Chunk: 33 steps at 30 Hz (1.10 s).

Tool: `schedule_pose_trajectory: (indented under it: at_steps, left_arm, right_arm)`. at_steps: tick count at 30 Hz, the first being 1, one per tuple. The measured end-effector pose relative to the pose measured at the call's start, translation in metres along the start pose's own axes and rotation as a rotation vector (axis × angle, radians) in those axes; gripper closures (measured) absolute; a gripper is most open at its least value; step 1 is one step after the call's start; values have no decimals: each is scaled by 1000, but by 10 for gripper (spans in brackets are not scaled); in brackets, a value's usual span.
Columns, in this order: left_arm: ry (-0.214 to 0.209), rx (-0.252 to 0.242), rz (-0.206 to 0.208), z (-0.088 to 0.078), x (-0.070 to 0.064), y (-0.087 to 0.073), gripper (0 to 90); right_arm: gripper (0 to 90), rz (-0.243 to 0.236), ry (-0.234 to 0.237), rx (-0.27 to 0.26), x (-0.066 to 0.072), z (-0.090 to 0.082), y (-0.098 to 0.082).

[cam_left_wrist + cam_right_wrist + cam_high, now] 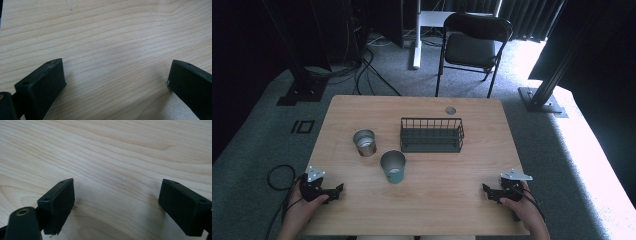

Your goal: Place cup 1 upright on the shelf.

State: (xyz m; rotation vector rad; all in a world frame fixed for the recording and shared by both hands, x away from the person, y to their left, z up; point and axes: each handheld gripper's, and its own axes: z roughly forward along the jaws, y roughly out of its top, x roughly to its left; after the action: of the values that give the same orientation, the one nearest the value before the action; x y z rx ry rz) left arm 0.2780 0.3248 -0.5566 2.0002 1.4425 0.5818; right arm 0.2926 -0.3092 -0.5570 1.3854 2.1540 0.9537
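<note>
Both grippers are shown at rest on the near edge of the wooden table point(422, 200), each held in one of the person's hands. Left gripper point(338, 191) is seen at the near left corner with its jaws spread wide and nothing between them; in the left gripper view point(115, 82) bare wood grain is seen between the two black jaws. Right gripper point(487, 191) is seen at the near right corner, likewise spread and empty, and in the right gripper view point(116, 200) plain tabletop is seen between its jaws.

Two metal cups are set upright near the middle of the table. One, the taller cup point(392, 166), stands nearest the grippers, closer to the left one; the shorter cup point(364, 142) stands just behind it and to its left, apart from it. A dark wire basket point(432, 135) is placed to the right of the cups, near but not touching, and appears empty. A small round grommet point(450, 110) is set into the far edge, and a folding chair point(474, 45) stands beyond the table.

No object is held or touched, so the work is judged not yet begun: both cups remain to be reached, grasped and probably moved to the basket.
</note>
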Motion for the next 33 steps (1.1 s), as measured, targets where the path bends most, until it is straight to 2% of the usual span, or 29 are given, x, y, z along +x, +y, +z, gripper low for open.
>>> schedule_pose_trajectory:
  at_steps: [22, 33]
  left_arm:
    - [0, 0, 0, 0, 0, 0, 18]
    - [0, 0, 0, 0, 0, 0, 18]
  right_arm:
    - [132, -59, 66, -13, 25, 11, 20]
    - [132, -92, 107, -23, 43, 18, 30]
